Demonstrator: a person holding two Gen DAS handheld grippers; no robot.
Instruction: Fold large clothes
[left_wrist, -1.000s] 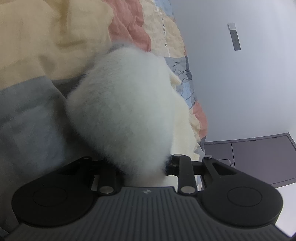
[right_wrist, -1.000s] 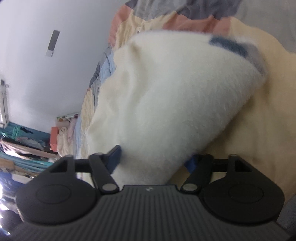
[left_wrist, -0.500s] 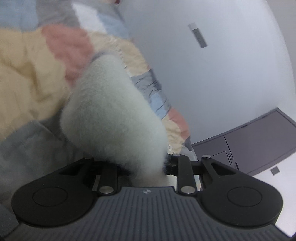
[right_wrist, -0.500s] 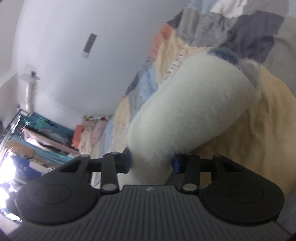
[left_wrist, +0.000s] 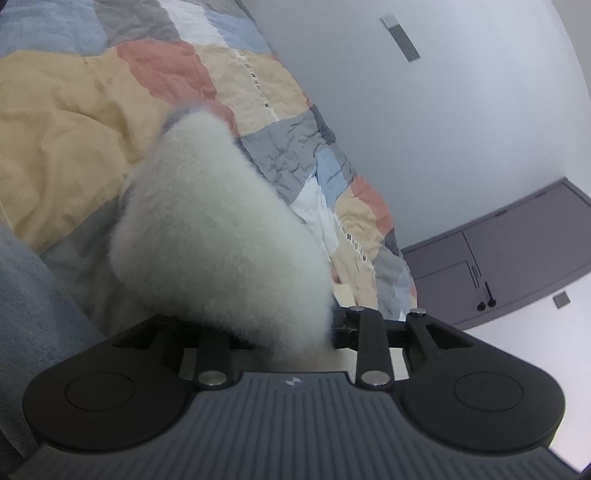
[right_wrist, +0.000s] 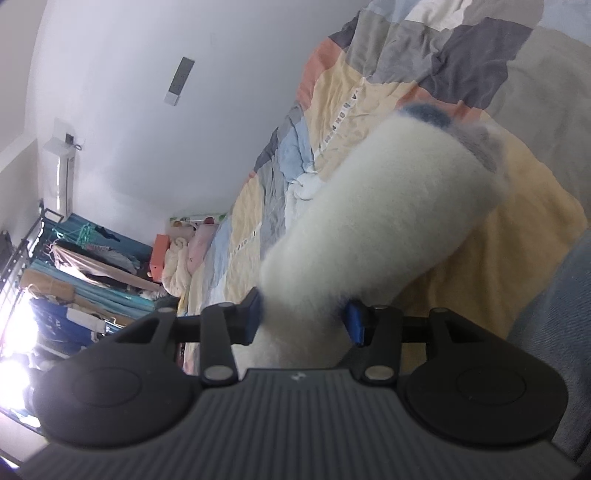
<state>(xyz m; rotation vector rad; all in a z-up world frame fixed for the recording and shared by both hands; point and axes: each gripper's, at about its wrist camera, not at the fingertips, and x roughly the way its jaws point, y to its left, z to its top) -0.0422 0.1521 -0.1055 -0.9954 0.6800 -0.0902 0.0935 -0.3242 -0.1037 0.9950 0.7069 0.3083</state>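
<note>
While their jaws ease apart, both grippers (left_wrist: 280, 332) (right_wrist: 303, 317) pinch the fluffy white garment (right_wrist: 388, 221) between them.

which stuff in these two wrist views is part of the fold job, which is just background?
Job:
- white fluffy garment, bunched between both claws
- left claw, jaws opening, fabric between them
- right claw, jaws opening, fabric between them
- patchwork quilt, the surface under it

Background:
- grey cabinet
- clothes rack
- wall air conditioner

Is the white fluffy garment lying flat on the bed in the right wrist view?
No: the white fluffy garment hangs bunched between the right gripper's fingers, lifted above the patchwork quilt.
</note>
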